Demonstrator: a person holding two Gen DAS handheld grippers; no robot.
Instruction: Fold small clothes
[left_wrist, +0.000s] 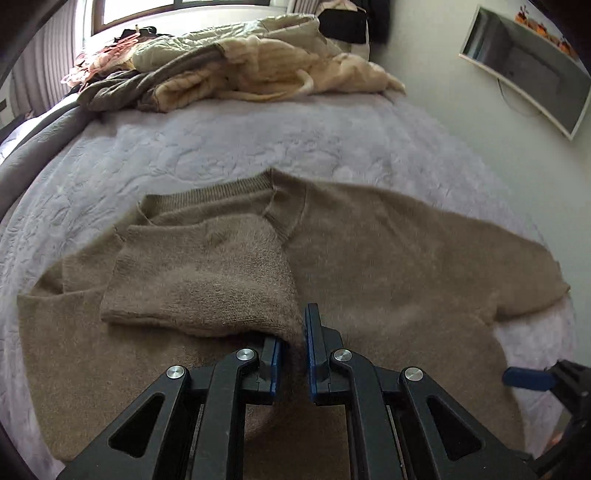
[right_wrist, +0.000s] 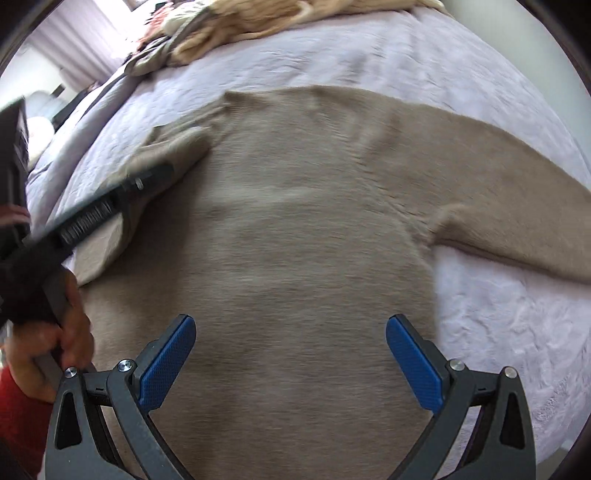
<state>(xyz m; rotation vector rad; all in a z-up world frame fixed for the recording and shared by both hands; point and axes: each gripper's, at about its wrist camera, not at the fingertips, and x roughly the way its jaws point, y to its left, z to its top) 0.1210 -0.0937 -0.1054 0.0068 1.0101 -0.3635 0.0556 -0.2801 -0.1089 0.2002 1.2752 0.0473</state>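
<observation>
While the left gripper (left_wrist: 294, 345) pinches the sleeve (left_wrist: 207, 273) cuff, lay it flat across the sweater (right_wrist: 295, 221) toward three o'clock. Right gripper (right_wrist: 290, 363) hovers wide, holding nothing, ready to smooth.

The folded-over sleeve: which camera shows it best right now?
Left wrist view: the sleeve lies across the sweater chest, its cuff pinched in the left gripper. Right wrist view catches only a blurred bit of it behind that gripper.
</observation>
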